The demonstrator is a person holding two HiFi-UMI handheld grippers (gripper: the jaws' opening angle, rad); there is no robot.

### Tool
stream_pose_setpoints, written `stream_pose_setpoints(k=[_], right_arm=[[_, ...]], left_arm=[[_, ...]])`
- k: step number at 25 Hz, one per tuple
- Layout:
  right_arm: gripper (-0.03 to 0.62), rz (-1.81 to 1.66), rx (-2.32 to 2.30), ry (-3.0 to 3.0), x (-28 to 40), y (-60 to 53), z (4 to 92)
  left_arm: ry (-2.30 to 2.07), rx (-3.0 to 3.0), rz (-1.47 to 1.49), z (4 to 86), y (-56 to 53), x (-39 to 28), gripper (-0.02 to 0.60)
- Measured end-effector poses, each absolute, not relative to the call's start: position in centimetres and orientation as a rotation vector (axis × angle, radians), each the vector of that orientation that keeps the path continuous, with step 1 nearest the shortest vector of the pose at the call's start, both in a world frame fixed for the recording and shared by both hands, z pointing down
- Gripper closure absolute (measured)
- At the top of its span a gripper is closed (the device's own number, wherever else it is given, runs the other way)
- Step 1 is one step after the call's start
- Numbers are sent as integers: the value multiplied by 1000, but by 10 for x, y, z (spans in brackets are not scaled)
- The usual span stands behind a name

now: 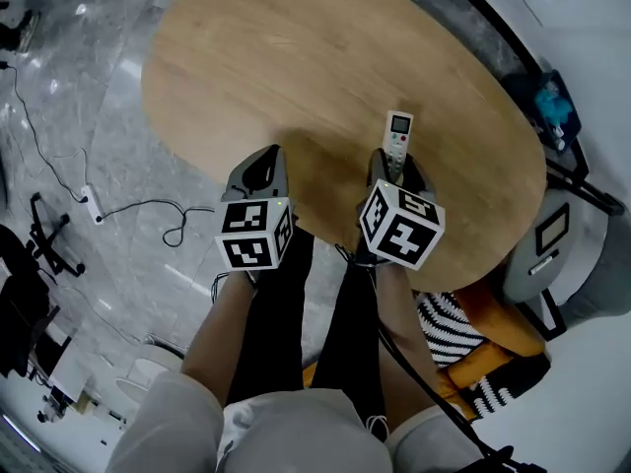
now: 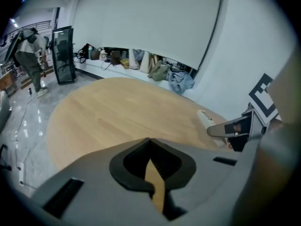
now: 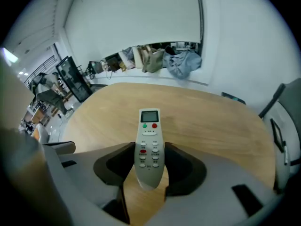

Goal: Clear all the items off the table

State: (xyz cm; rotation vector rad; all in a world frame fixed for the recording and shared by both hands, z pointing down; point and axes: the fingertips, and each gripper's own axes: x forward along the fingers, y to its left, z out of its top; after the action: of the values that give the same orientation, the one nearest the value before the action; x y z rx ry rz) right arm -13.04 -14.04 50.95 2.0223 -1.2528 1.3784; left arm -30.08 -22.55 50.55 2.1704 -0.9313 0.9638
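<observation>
A white remote control (image 1: 397,134) (image 3: 149,138) lies lengthwise between the jaws of my right gripper (image 1: 395,168) (image 3: 149,155), display end pointing away. Both pads press on its sides, so the gripper is shut on it. It is near the front right edge of the oval wooden table (image 1: 296,57) (image 3: 216,121). My left gripper (image 1: 263,164) (image 2: 149,141) hovers at the table's near edge, to the left, shut with nothing held. From the left gripper view the remote (image 2: 205,118) sticks out past the right gripper (image 2: 231,129).
A grey chair (image 1: 552,254) stands at the table's right, with orange and striped fabric (image 1: 473,338) on the floor beside it. A cable and power strip (image 1: 148,210) lie on the marble floor at left. Bags (image 2: 155,69) line the far wall.
</observation>
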Motion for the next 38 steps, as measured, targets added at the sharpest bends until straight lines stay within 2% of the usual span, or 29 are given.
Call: stream_pose_setpoints(k=[7,20,28,38], right_arm=[[384,1455,2229,-1032,-44,-36,495],[384,1596,2522,-598,64,175,482],[384,1649,2693,-351,101,286,470],[384,1710,2838,-243,127,353,474]], left_arm=[[-712,2304,1010,496,-163,-193,574],[-301,2423,1084,484,6,-27,574],[-28,2493,1172,486,109,37,574],[211,2524,1249,482,202,84,574]])
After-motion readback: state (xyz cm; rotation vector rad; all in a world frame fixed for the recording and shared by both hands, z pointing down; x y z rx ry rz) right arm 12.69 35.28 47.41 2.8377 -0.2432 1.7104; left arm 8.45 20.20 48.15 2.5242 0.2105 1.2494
